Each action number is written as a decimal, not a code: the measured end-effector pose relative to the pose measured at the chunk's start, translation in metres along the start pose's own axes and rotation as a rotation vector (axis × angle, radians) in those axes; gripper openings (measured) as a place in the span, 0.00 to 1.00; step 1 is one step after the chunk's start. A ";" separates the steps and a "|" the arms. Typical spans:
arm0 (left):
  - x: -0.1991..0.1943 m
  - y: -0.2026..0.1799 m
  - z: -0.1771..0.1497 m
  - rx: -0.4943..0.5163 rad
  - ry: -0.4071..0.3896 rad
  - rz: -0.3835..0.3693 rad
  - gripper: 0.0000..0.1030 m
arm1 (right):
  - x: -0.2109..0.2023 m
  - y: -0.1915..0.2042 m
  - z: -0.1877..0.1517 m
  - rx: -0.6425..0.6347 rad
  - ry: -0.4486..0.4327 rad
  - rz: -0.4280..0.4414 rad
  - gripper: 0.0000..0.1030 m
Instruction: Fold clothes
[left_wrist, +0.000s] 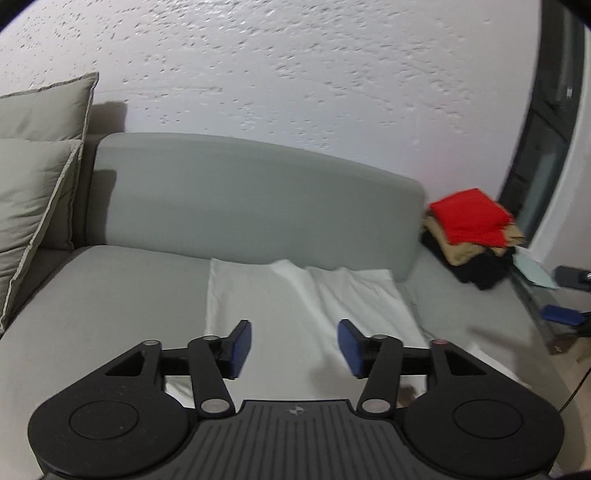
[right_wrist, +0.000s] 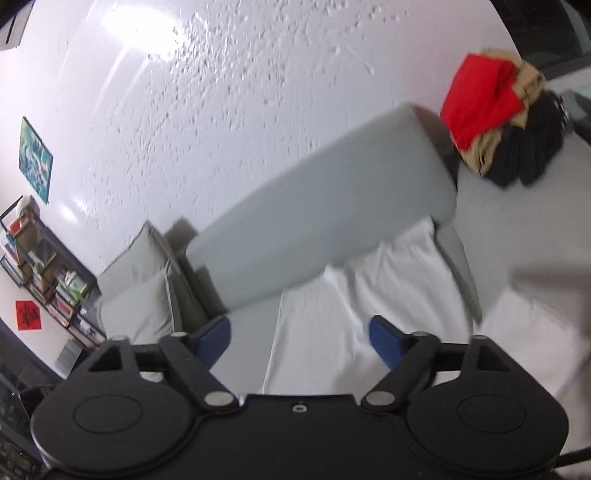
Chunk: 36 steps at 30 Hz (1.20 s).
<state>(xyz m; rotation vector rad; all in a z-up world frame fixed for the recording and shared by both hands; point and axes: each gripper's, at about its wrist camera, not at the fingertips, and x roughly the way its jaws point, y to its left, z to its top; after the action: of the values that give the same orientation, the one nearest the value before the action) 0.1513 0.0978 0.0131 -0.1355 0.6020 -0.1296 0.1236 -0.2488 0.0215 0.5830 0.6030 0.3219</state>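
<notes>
A white garment (left_wrist: 295, 310) lies spread flat on the grey sofa seat (left_wrist: 110, 295), its far edge against the backrest. My left gripper (left_wrist: 294, 347) hovers above its near part, open, with nothing between the blue pads. In the right wrist view the same white garment (right_wrist: 369, 306) lies below my right gripper (right_wrist: 301, 339), which stands wide open and holds nothing. A stack of folded clothes, red (left_wrist: 469, 216) on top of tan and black, sits at the sofa's right end, and shows as the red-topped stack (right_wrist: 480, 99) in the right wrist view.
The grey backrest (left_wrist: 258, 199) stands behind the garment. Two beige cushions (left_wrist: 37, 166) lean at the sofa's left end. A glass side table (left_wrist: 546, 306) with small items stands right of the sofa. A shelf of books (right_wrist: 48, 273) is along the white wall.
</notes>
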 end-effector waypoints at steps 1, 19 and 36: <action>0.015 0.004 0.002 -0.003 0.010 0.022 0.60 | 0.012 -0.006 0.007 0.002 -0.004 -0.023 0.94; 0.296 0.113 0.018 -0.198 0.192 0.242 0.56 | 0.290 -0.215 0.069 0.310 0.095 -0.305 0.50; 0.347 0.048 0.034 0.239 0.087 0.504 0.03 | 0.336 -0.164 0.069 -0.228 -0.142 -0.521 0.04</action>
<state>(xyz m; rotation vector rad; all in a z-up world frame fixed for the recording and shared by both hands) 0.4581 0.0920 -0.1593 0.2557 0.6855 0.2823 0.4479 -0.2581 -0.1769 0.2128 0.5500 -0.1410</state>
